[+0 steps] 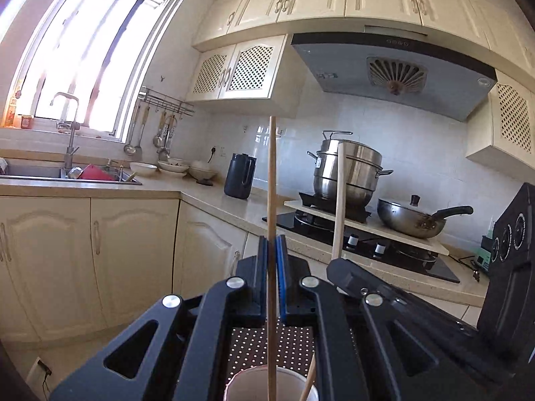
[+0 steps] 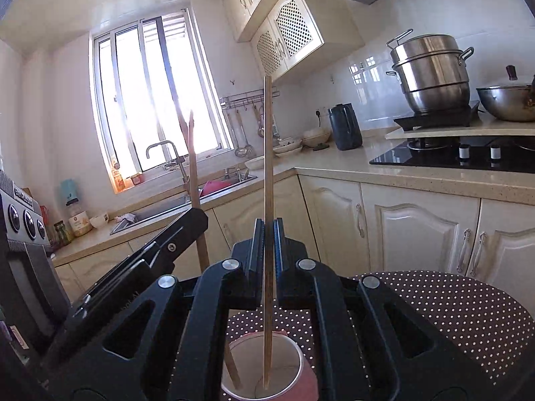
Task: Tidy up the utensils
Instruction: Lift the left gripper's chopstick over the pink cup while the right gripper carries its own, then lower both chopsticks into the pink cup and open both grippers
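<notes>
Each gripper is closed on one wooden chopstick and holds it upright. In the left wrist view the left gripper clamps the left chopstick, and its lower end reaches into the paper cup directly below the jaws. In the right wrist view the right gripper clamps the right chopstick in the same way, its tip inside the same cup, which stands on the dotted table, far from its edge. Both long axes are vertical, so I judge that only releasing remains.
</notes>
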